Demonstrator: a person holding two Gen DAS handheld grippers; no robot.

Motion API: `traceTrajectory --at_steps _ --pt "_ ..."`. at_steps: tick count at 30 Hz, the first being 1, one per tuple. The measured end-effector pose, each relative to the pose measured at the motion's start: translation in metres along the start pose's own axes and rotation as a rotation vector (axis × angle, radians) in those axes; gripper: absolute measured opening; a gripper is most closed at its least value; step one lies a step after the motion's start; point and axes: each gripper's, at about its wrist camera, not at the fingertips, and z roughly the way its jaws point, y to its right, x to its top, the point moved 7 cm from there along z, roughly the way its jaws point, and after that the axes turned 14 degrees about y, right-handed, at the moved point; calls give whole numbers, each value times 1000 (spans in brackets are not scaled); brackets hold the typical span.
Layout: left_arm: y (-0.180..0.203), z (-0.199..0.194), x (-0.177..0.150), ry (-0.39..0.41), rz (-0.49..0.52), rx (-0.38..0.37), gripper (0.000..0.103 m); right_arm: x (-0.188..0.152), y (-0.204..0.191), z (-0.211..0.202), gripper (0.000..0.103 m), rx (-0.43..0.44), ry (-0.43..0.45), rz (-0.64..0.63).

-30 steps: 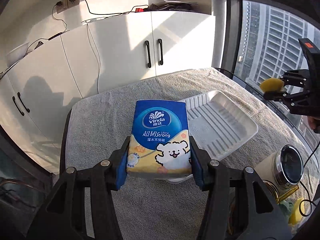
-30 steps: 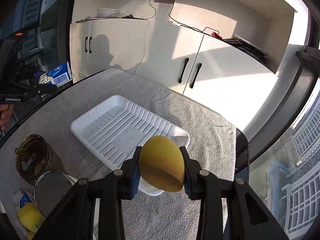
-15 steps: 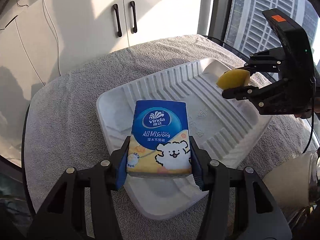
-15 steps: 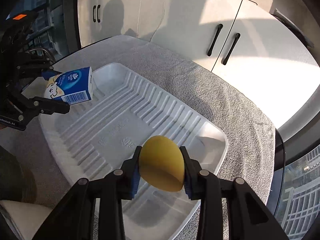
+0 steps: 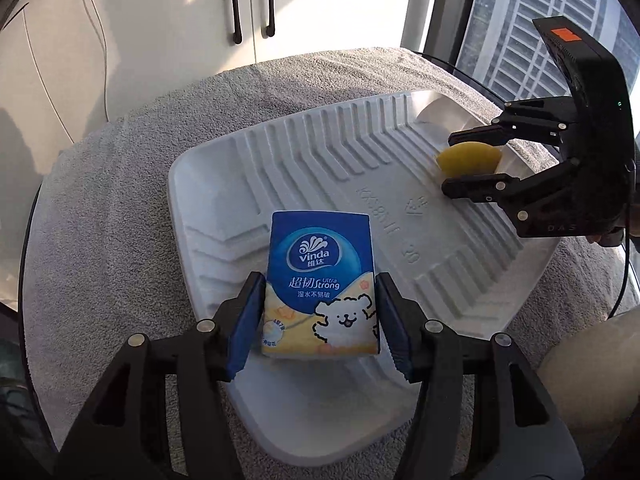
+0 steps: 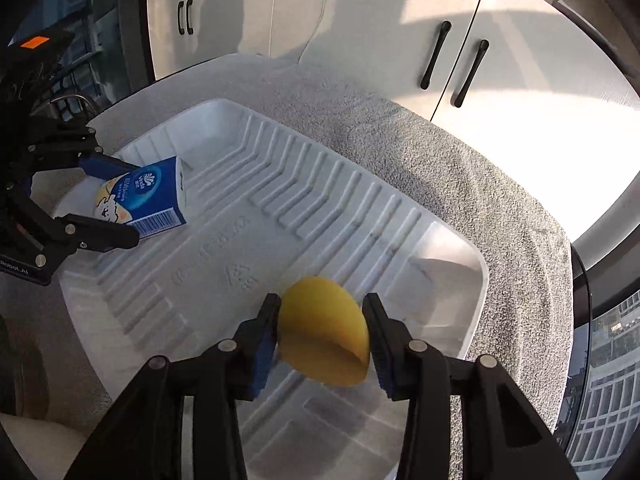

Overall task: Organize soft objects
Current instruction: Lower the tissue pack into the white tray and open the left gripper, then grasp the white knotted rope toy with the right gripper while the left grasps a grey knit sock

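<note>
A blue and yellow Vinda tissue pack (image 5: 320, 264) lies at the near end of the white ribbed tray (image 5: 224, 184). My left gripper (image 5: 320, 280) straddles it, its jaws opening, and the blue pads no longer squeeze the pack. At the tray's other end a yellow sponge (image 6: 324, 340) sits low between the fingers of my right gripper (image 6: 322, 298). Those jaws are opening too, with a gap beside the right pad. The right wrist view shows the pack (image 6: 144, 196) and left gripper (image 6: 134, 204) at the tray (image 6: 452, 240)'s left. The left wrist view shows the sponge (image 5: 470, 158) inside the right gripper (image 5: 449, 164).
A grey towel (image 5: 108, 208) covers the round table under the tray. White cabinets (image 5: 252, 4) with black handles stand behind it. A window (image 5: 520, 12) is on the right. A pale container (image 5: 592, 360) stands at the near right.
Both grippers came down over the tray with their loads. Their jaws have since widened, so the tissue pack and the sponge are no longer squeezed.
</note>
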Motion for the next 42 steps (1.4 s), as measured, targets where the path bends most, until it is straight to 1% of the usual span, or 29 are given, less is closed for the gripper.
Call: traceTrajectory --at_steps 1,5,9,11,13,16,19,21,22,24,25,26,27,29,34,36,39,40,42 --pt "0 -1 1 5 1 3 57 0 1 -1 52 -1 4 3" --pt "-1 -3 4 16 -10 6 60 0 5 -5 54 -17 15 9" --pt "-7 -8 12 49 -33 5 61 6 6 -13 62 -23 43 14" --pt "-12 -14 17 72 -49 7 69 11 8 -21 65 -19 66 28" --pt "-20 -25 22 102 -76 14 69 15 12 -32 66 -24 93 41" --pt "-32 -54 28 158 -121 35 69 20 22 -57 66 -40 135 73" --pt "-37 -95 29 220 -127 78 70 24 34 -97 66 -67 183 111" --pt "-32 -127 24 258 -128 100 74 23 39 -127 66 -93 212 133" --pt "-27 -144 21 278 -127 101 78 22 40 -145 67 -108 226 143" --pt "-13 -178 10 309 -109 111 82 18 36 -179 69 -131 256 149" --pt "-6 -193 3 318 -100 121 85 14 31 -198 71 -140 273 153" --pt "2 -207 -5 328 -94 130 92 9 25 -215 73 -145 287 153" --pt "11 -220 -14 339 -92 136 95 4 16 -230 74 -147 300 152" --pt "29 -244 -31 359 -87 141 96 -11 -6 -259 77 -158 318 152" --pt "85 -294 -75 416 -61 141 96 -61 -75 -314 77 -176 362 175" --pt "111 -309 -94 430 -41 136 96 -81 -107 -331 77 -166 383 194" --pt "140 -321 -122 442 -36 121 100 -109 -154 -349 78 -133 397 215" --pt "149 -322 -131 433 -39 111 100 -119 -172 -354 78 -133 399 213" --pt "161 -321 -148 428 -36 119 100 -136 -197 -357 79 -136 396 214"
